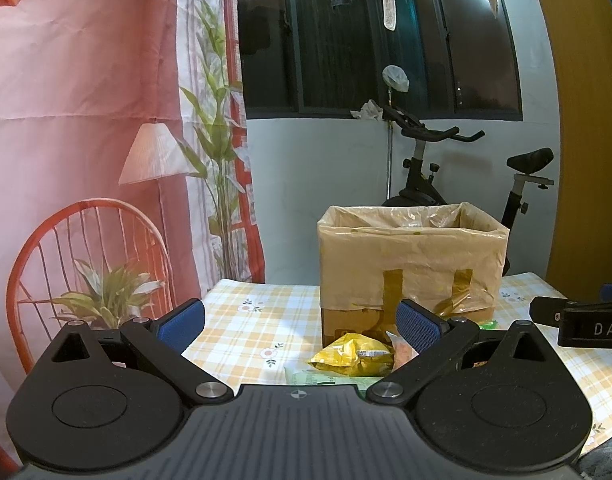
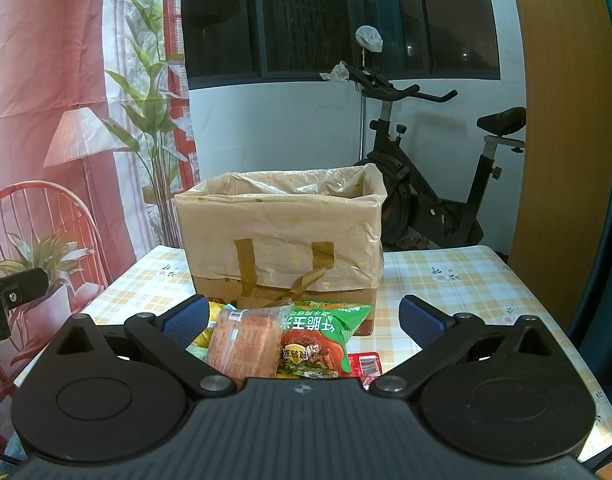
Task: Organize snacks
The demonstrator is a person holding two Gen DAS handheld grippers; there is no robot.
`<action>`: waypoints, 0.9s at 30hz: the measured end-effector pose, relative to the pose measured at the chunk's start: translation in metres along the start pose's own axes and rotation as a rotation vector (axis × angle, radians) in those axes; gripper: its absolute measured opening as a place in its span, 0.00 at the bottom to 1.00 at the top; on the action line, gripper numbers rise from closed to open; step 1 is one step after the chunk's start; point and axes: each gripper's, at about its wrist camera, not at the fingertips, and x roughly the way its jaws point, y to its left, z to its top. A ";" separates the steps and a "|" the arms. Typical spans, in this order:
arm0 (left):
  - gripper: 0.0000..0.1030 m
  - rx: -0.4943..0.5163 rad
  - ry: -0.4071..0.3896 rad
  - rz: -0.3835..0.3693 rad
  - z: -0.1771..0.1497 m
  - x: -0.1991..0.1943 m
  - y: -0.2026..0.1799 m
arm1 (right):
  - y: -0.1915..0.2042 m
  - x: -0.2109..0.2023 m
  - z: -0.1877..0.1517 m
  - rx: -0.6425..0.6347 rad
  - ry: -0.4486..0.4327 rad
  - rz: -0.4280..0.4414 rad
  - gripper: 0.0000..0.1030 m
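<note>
The left tongs point(image 1: 299, 322) stand wide apart with nothing between the blue pads point(image 1: 416, 326), held low over the checked cloth of the desk point(image 1: 241, 320). Just past their right finger lies a crumpled yellow snack packet point(image 1: 352, 354), with a pale green packet point(image 1: 318, 378) flat on the cloth beside it, partly hidden by the tool body, and an orange-tinted clear packet point(image 1: 402, 350) tucked against the finger. Behind them stands a cardboard box point(image 1: 410, 268) lined with a thin plastic bag folded over its rim and taped down with brown strips. At the right edge of this view the black body of the other tool shows.

The right tongs point(image 2: 303, 322) are likewise spread wide and empty. Between their fingers, resting on the desk point(image 2: 446, 280), lie a clear-wrapped orange-brown snack point(image 2: 241, 340) and a green packet with a red picture point(image 2: 322, 340), the two overlapping; a red packet point(image 2: 366, 364) peeks out to the right, and a bit of yellow wrapper point(image 2: 213, 312) to the left. All of the snacks lie just in front of the same lined box point(image 2: 281, 236), touching or nearly touching its base. Behind the desk are an exercise bike point(image 2: 426, 184), a dark window point(image 2: 338, 16) and a printed backdrop point(image 2: 65, 100) showing a lamp, a chair and plants
</note>
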 end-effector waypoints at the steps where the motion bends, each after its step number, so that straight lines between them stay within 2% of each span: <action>1: 0.99 -0.001 -0.001 -0.001 0.000 0.000 0.000 | 0.000 0.000 0.000 0.000 0.000 0.000 1.00; 27: 0.99 0.003 -0.003 -0.005 -0.001 0.000 -0.002 | -0.002 0.001 0.000 0.004 0.002 -0.001 1.00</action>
